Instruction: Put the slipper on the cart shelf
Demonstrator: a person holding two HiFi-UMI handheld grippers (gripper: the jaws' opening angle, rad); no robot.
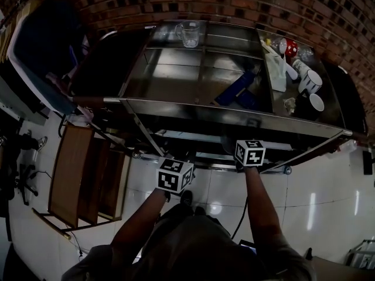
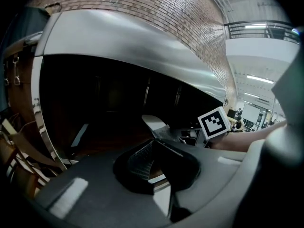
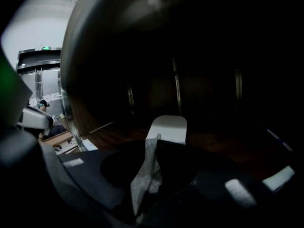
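Nearest, in the right gripper view, the jaws of the right tool are seen a little apart. A strip of grey-white fabric, judged to be the upper of the slipper, lies between them and is not clearly pressed. Just beyond, the pale sole is laid flat on the dark cart shelf. The placing is therefore judged to be done. What is left is only that the fabric is let free and the tool is drawn back. The left tool is shown with its jaws together and nothing between them, so no part in the placing seems to be taken by it.

The fabric between the jaws is shown by the right gripper view alone. In the left gripper view the slipper is given from the side, with the marker cube of the right tool near it. In the head view the slipper is not seen, being hidden under the cart top. Only there are the glass jug and the cups on that top shown.
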